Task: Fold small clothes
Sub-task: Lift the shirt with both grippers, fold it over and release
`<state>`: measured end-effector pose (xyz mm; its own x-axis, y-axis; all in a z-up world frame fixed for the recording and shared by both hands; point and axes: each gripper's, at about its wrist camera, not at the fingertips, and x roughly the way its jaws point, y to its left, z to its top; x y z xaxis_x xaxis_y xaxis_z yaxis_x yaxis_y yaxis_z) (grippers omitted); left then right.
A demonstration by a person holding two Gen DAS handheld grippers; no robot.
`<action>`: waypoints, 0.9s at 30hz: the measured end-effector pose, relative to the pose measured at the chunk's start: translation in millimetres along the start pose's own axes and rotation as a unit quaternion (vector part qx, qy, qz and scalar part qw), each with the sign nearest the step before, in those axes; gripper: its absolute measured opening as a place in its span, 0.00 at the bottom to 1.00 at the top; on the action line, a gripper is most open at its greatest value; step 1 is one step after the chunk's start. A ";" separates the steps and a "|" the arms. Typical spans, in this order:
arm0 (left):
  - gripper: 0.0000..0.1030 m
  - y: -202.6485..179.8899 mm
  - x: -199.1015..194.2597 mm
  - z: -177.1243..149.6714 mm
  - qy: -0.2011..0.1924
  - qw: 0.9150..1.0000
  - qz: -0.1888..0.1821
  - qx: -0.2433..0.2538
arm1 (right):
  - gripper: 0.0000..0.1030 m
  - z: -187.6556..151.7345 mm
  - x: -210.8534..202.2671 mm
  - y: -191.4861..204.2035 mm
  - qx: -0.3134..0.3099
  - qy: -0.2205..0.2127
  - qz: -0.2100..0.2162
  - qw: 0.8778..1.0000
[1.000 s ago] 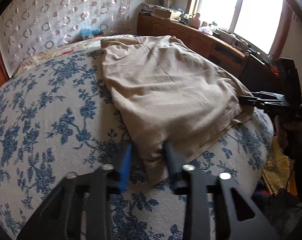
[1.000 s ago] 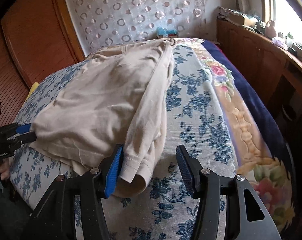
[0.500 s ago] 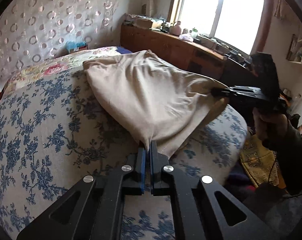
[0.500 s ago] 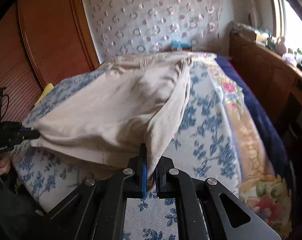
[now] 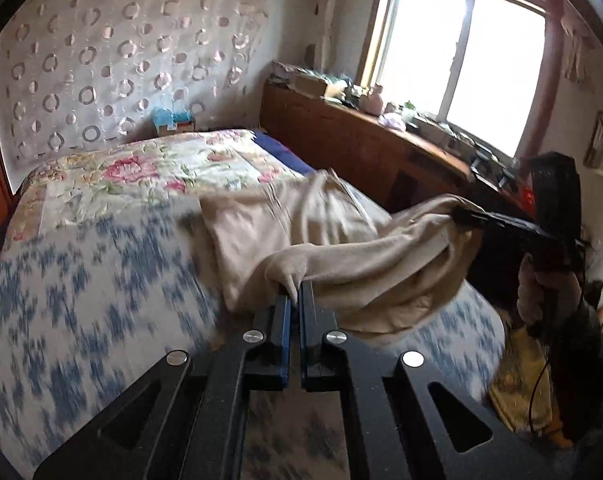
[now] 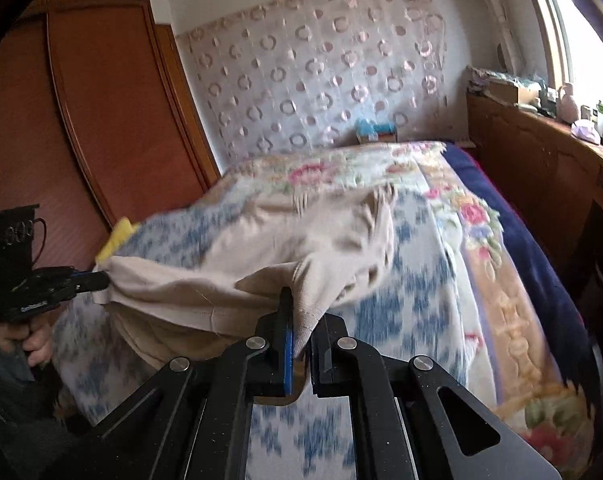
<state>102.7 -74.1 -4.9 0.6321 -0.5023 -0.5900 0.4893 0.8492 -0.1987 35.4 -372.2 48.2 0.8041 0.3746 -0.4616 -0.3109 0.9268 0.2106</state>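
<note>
— Beige garment (image 5: 341,240), is it off the bed (image 5: 101,280) yet?

— Partly. Its near edge hangs in the air, stretched between the two grippers, while the far part lies rumpled on the blue-flowered bedspread.

— What are the fingers doing?

— The left gripper (image 5: 294,304) has its fingers pressed together on a pinch of the cloth's near corner. The right gripper (image 6: 299,328) is the same, nipping a hemmed corner that droops between its blue pads. In the left view the right gripper (image 5: 467,216) shows from the side with cloth bunched at its tip; in the right view the left gripper (image 6: 97,278) pulls the other corner taut.

— Anything else around?

— A hand (image 6: 33,340) grips the left handle at the bed's edge. A wooden sideboard (image 5: 361,144) runs under the window (image 5: 461,52), and a curtain (image 6: 321,72) with ring patterns hangs behind the bed.
</note>
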 end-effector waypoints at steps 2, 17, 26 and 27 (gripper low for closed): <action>0.04 10.3 13.0 19.5 -0.001 1.000 0.009 -0.005 | 0.06 15.6 10.4 -3.7 -0.001 -0.009 0.002 1.000; 0.04 75.8 135.1 95.2 0.055 0.997 0.055 -0.012 | 0.06 88.3 150.6 -23.5 -0.013 0.039 -0.032 0.999; 0.11 91.0 160.8 79.5 0.080 0.994 0.073 -0.002 | 0.14 104.5 184.3 -15.1 -0.046 0.064 -0.058 0.995; 0.19 90.6 159.8 79.2 0.080 0.994 0.073 0.000 | 0.19 104.9 181.1 -14.9 -0.049 0.062 -0.061 0.995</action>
<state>295.6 -90.4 -55.2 0.5918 -0.3418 -0.7301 0.4006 0.9106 -0.1017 238.8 -320.9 51.9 0.7721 0.2534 -0.5828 -0.2667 0.9616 0.0647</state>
